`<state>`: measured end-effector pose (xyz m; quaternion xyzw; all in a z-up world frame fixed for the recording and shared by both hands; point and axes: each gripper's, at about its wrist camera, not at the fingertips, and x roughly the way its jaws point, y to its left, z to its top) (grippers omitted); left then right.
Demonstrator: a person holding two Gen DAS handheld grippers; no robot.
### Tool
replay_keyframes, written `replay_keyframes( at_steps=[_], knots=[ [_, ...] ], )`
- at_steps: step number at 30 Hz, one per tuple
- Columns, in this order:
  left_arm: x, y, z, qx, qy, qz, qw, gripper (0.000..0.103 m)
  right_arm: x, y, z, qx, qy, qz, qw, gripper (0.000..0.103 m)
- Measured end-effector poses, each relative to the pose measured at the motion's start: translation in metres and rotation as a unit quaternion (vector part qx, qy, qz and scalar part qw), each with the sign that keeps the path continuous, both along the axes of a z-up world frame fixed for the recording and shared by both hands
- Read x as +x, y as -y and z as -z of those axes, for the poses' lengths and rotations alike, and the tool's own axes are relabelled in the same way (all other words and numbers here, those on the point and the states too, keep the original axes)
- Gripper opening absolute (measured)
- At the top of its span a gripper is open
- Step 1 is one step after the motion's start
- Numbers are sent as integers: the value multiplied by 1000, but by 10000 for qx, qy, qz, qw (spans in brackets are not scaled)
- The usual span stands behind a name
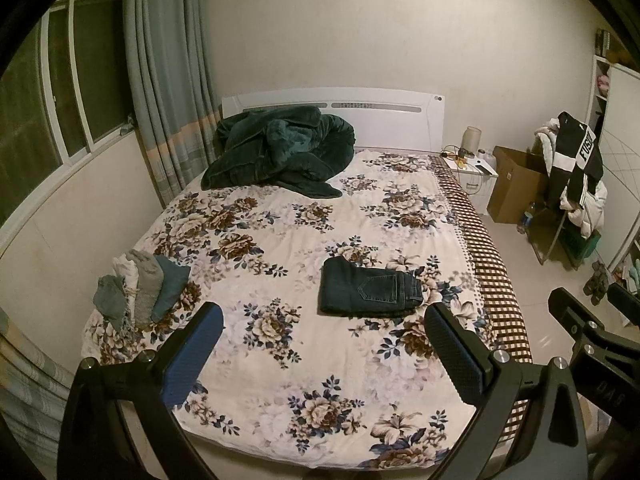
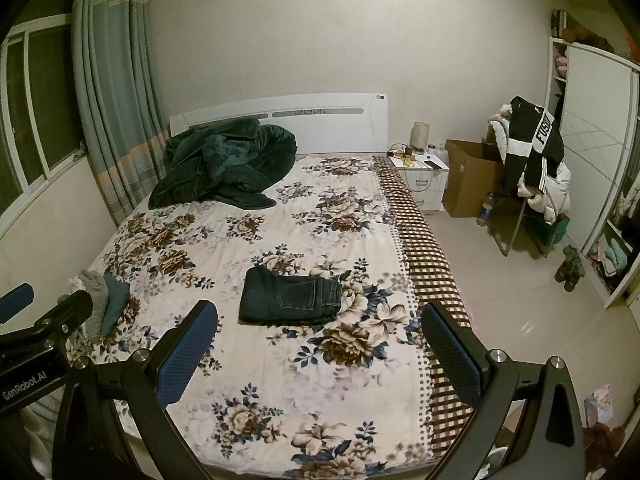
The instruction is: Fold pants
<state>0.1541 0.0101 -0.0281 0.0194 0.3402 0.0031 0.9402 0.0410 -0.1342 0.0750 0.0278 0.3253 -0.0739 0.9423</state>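
Two grippers are held above the near end of a bed point(image 1: 280, 216), and both have their jaws spread wide with nothing between them. The left gripper point(image 1: 324, 344) shows blue pads on its fingers point(image 1: 192, 364), and the right gripper point(image 2: 318, 342) looks the same from its own camera. In the left view, part of the right gripper appears at the right edge, over the floor; in the right view, part of the left gripper appears at the left edge.

The pants point(image 1: 368, 292), dark blue jeans, lie folded into a compact rectangle on the floral bedspread, in the middle of the bed's width and closer to the near end. One back pocket faces up. Neither gripper touches them; both are well apart from the pants point(image 2: 290, 294).

Near the left edge of the bed lies a small row of folded cloths point(image 1: 140, 288) in grey, white and teal, overlapping each other. At the far end, against the white headboard point(image 1: 360, 108), a dark green blanket point(image 1: 280, 152) is heaped loosely. Beside the bed on the right stand a white nightstand point(image 2: 424, 180), a brown cardboard box point(image 2: 468, 180) and a chair with clothes point(image 2: 536, 160) hung over it.
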Motion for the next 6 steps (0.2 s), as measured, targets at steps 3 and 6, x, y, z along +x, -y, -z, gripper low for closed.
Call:
replay_keyframes(
  at_steps=[3,6],
  knots=[
    [-2,-1,-1,-14,25,0,10000,103,-1,0,0,-8,3,6,10000,103],
    [-1,-1,-5,-11,50,8,10000,103,0,1,1,5,9,21,10000,103]
  ],
)
